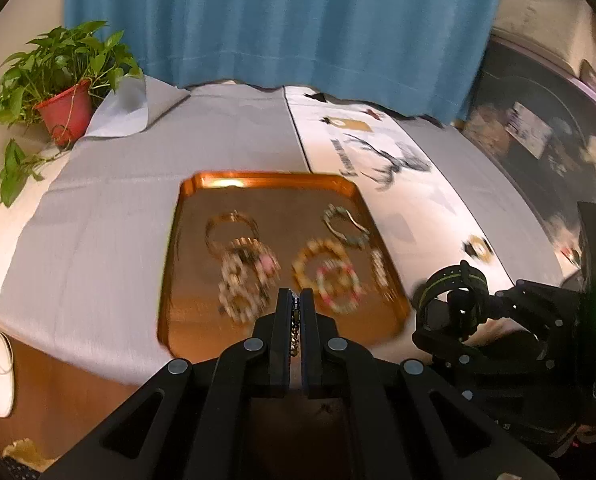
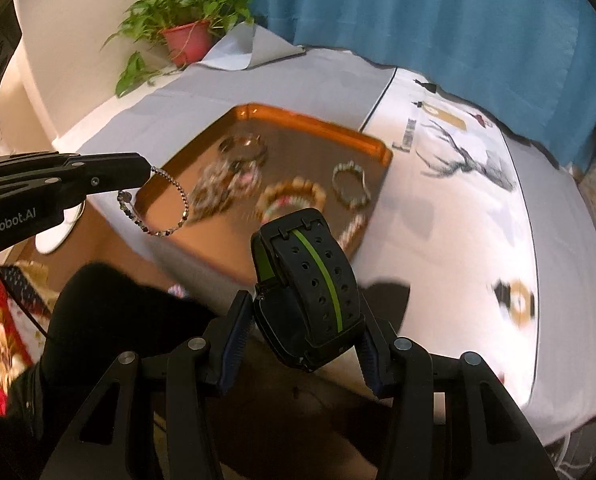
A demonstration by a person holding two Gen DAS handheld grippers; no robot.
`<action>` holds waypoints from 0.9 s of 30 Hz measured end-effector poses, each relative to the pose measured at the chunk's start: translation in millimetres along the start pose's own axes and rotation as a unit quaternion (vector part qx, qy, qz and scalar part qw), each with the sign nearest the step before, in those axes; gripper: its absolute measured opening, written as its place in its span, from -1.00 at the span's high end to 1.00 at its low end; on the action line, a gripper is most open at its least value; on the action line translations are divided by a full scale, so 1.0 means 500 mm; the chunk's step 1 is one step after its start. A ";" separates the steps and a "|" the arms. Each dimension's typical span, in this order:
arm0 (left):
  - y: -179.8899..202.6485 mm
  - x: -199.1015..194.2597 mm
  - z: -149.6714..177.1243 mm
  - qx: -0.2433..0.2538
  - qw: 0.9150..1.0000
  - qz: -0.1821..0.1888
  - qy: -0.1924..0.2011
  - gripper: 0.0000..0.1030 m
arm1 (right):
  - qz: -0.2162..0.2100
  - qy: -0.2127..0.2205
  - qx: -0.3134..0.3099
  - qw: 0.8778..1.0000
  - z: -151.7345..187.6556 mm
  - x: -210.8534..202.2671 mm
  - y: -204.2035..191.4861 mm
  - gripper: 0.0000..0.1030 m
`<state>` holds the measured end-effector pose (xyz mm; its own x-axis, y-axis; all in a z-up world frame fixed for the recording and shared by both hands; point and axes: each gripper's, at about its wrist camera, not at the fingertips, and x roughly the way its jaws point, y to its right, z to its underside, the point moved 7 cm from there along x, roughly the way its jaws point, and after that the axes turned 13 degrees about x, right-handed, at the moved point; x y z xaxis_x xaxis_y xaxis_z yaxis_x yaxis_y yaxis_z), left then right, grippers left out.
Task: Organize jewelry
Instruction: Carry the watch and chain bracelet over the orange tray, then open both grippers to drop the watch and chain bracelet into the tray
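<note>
Bracelet [image 2: 166, 208] loop, right-view only, in left claw [image 1: 296, 300]; watch [image 2: 309, 292] in right claw [image 2: 305, 344].

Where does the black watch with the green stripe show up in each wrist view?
Left wrist view: black watch at right, just past the orange tray's near right corner, held by the right gripper.
Right wrist view: watch at centre bottom, between the jaws.
Shared landmark: the potted plant, far left of the tray.
</note>
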<state>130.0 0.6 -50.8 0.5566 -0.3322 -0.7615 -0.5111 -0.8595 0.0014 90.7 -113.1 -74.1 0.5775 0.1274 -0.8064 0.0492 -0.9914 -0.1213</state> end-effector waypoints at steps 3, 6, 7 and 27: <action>-0.029 0.038 -0.027 -0.003 1.000 -0.006 -0.003 0.97 | 0.002 0.003 -0.001 1.000 -0.048 0.042 -0.003 0.03; -0.054 0.083 -0.051 -0.005 1.000 -0.011 -0.010 0.97 | 0.002 0.004 -0.003 1.000 -0.088 0.083 -0.004 0.03; -0.060 0.095 -0.058 -0.005 1.000 -0.012 -0.011 0.97 | 0.003 0.003 -0.002 1.000 -0.099 0.095 -0.004 0.03; -0.090 0.115 0.013 -0.006 0.992 -0.107 -0.070 -0.88 | 0.036 0.003 -0.016 0.999 -0.074 0.121 0.010 -0.71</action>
<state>180.7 22.6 -98.7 0.5551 -0.0851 -0.8274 -0.3821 -0.9097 -0.1627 155.7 -111.6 -102.0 0.5848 0.0563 -0.8092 0.0338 -0.9984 -0.0451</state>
